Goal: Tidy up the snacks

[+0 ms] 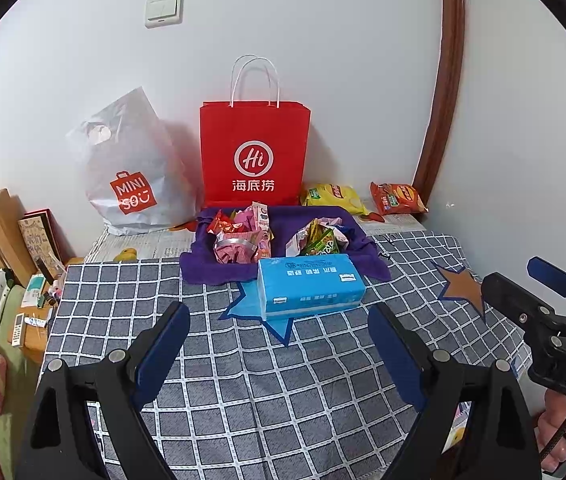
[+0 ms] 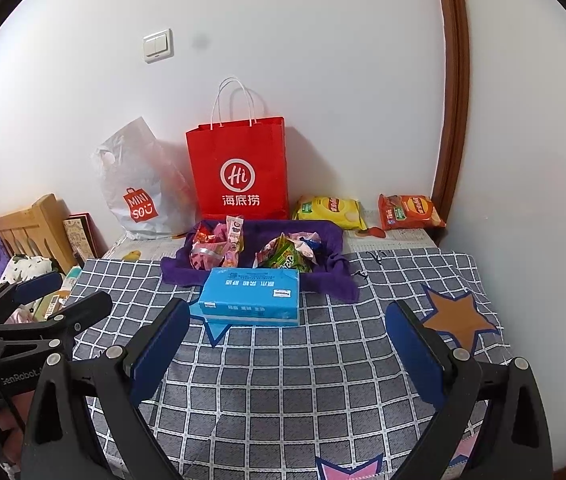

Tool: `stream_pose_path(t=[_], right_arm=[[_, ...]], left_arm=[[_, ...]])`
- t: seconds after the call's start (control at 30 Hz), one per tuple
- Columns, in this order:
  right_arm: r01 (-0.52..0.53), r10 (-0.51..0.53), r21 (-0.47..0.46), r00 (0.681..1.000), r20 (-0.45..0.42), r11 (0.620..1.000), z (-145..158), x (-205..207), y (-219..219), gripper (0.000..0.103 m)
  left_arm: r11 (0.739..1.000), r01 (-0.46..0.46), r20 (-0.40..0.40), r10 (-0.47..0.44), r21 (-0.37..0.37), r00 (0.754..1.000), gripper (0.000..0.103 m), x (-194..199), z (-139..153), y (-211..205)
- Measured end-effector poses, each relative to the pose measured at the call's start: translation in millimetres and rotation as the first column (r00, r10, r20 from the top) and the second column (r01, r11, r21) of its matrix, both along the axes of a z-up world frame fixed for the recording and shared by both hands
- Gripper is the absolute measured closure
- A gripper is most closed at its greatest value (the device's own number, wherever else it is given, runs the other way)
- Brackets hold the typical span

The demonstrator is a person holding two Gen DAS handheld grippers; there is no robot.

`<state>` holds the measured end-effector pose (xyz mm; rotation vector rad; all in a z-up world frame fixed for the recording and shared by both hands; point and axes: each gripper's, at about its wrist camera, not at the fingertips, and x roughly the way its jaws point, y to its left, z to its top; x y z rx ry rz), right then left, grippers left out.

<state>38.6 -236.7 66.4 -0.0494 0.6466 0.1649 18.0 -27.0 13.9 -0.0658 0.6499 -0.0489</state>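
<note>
- Left tongs and right tongs both gape wide, nothing between the pads, both over the checked cloth on the surface.
- Progress, as I read it: barely begun. Small snack packets lie in two loose heaps on a purple cloth ahead of both tongs, just beyond a blue tissue pack.
- Left to do, prob.: a yellow chip bag and an orange chip bag lie apart from the heaps, far ahead and to the right by the wall – not yet gathered.
- A red paper bag and a white plastic bag stand behind the heaps; contents not visible.
- Left view only: the right tongs seen from the side at its right edge, w/ part of a hand below.
- Right view only: the left tongs at its left edge, plus a pink star patch near the bottom – hidden in the other view.
</note>
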Motion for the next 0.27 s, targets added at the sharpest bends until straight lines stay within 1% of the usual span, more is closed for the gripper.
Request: stream_pose_path(t=[0.27], right_arm=[[-0.009,0.009,-0.004,1.000,0.007,1.000,0.3,-1.7,1.4,0.006]], left_arm=[[1.000,-0.001,0.002,0.001,0.008,1.000,0.013,2.0,-2.5,-1.4]])
